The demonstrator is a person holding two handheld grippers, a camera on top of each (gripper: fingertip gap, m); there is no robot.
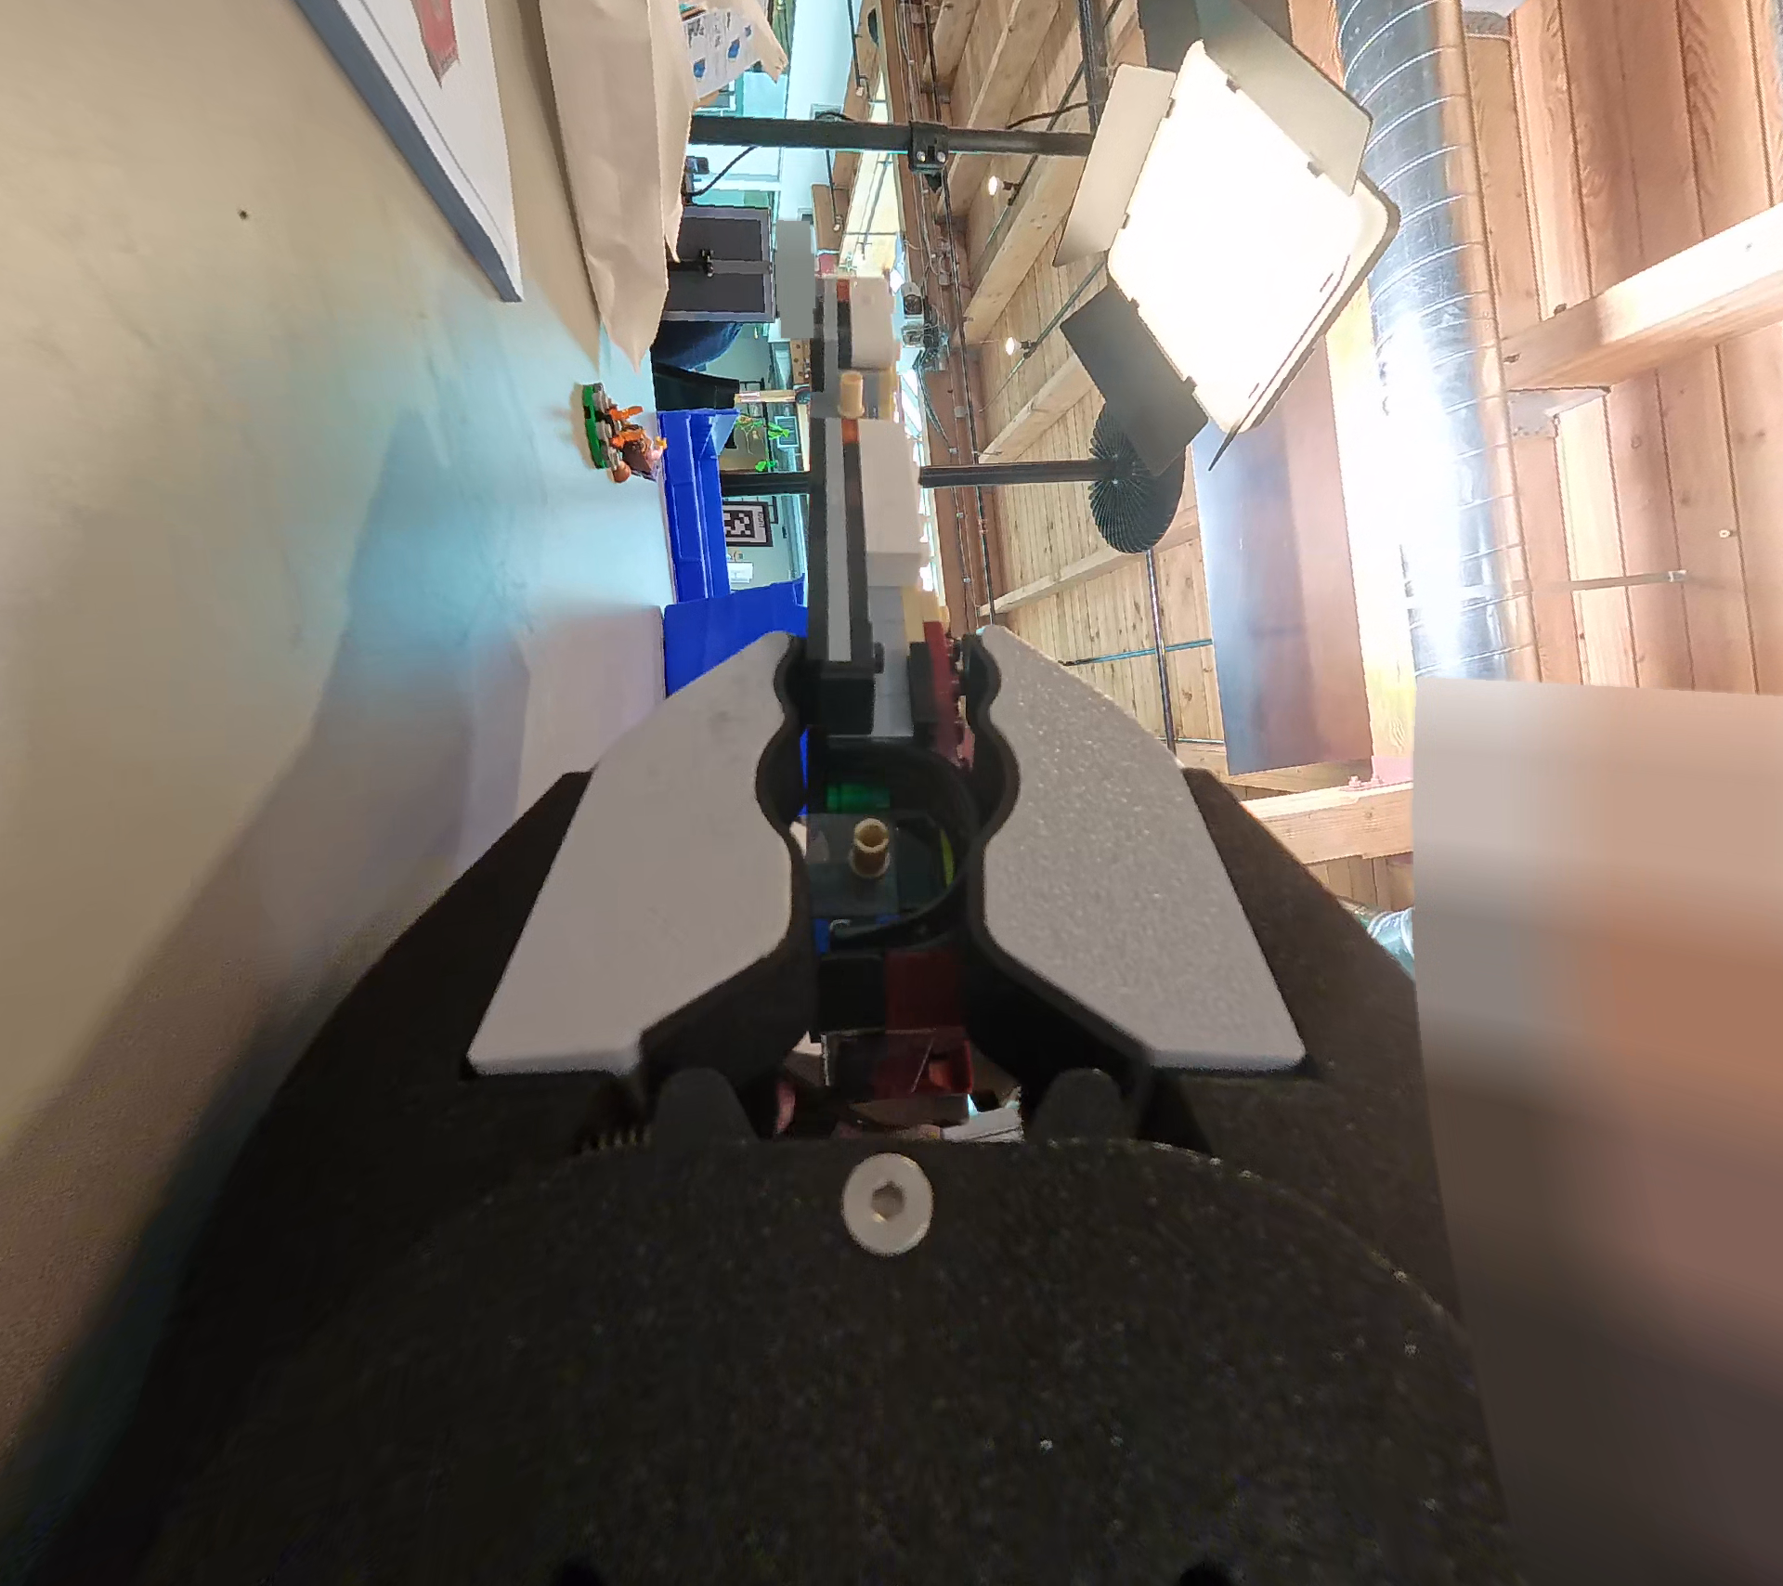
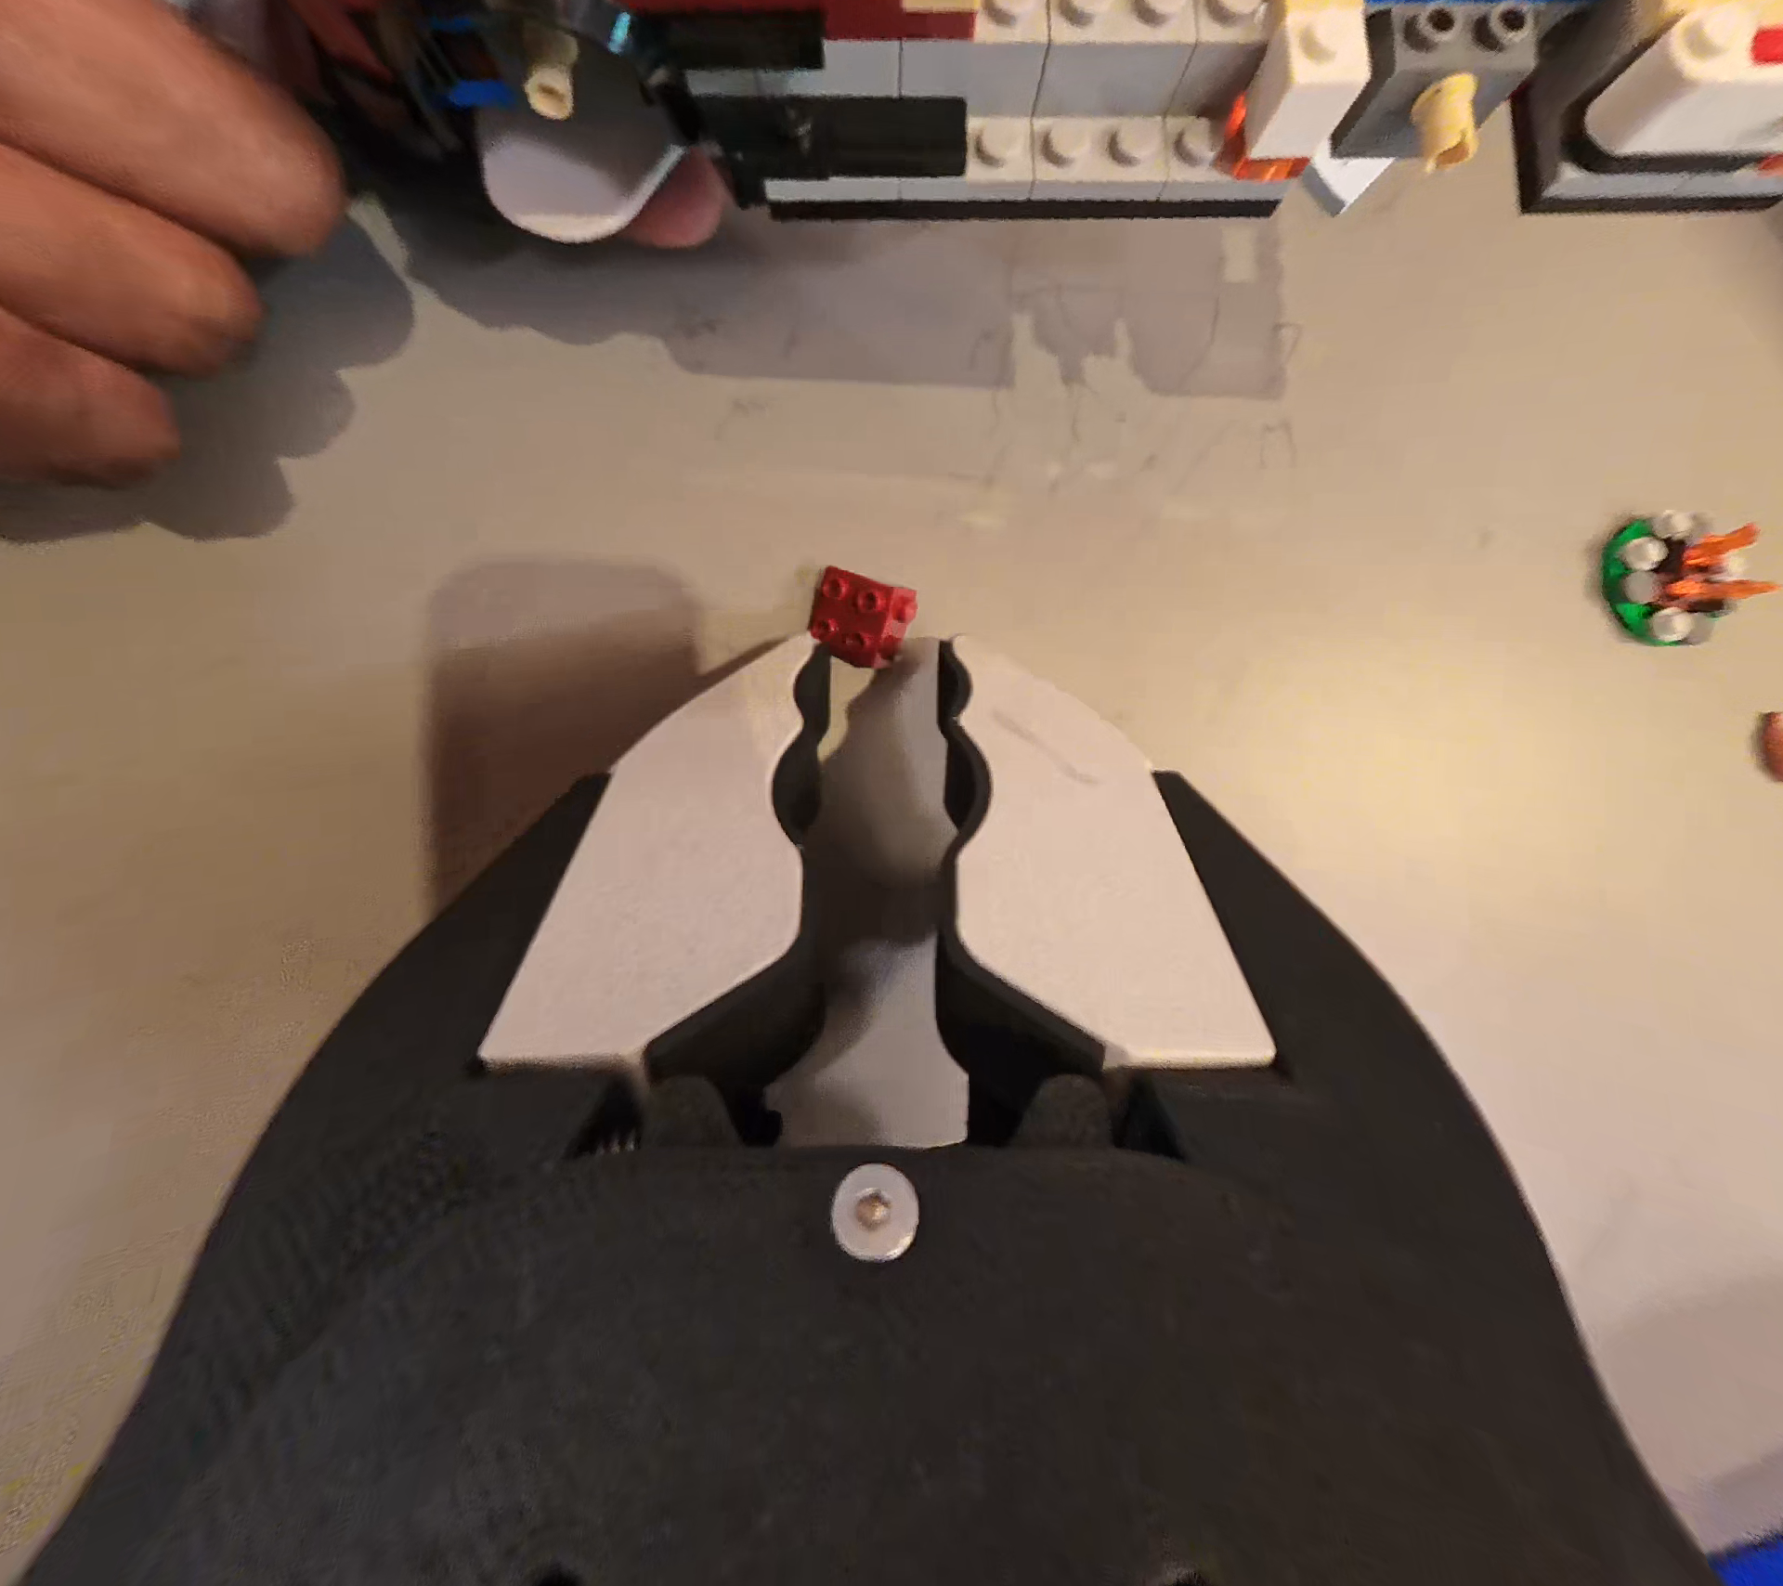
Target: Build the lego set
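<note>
The left claw (image 1: pixel 883 652) is closed partway around a long brick-built model (image 1: pixel 849 498): its two grey fingers (image 1: pixel 675 816) press on opposite flanks, one against the black and grey edge, the other against the dark red bricks. The model runs out well past the fingertips, with white, tan and grey blocks and a tan peg along it, and more of it fills the hollow between the fingers back toward the wrist. This view is turned on its side, so the worktop (image 2: pixel 1158 768) runs along one flank of that claw. Far ahead on it sit a small green round piece with orange bits and some blue bins (image 1: pixel 714 536), with a bright lamp panel (image 1: pixel 1225 237) off to the other side. The right claw (image 2: pixel 876 652) points down at the worktop with its jaws narrowly parted and holding nothing. A small red brick (image 2: pixel 862 615), studs up and turned at an angle, lies right at the tips, with one corner reaching in between them. It looks to touch the left fingertip, while a sliver of worktop shows between it and the right one, so it is not gripped. Well ahead of this claw the model stretches across the far edge of the view. A person's hand (image 2: pixel 125 189) is ahead and to the left, at the model's red and lime end, and the green round piece lies far out to the right
</note>
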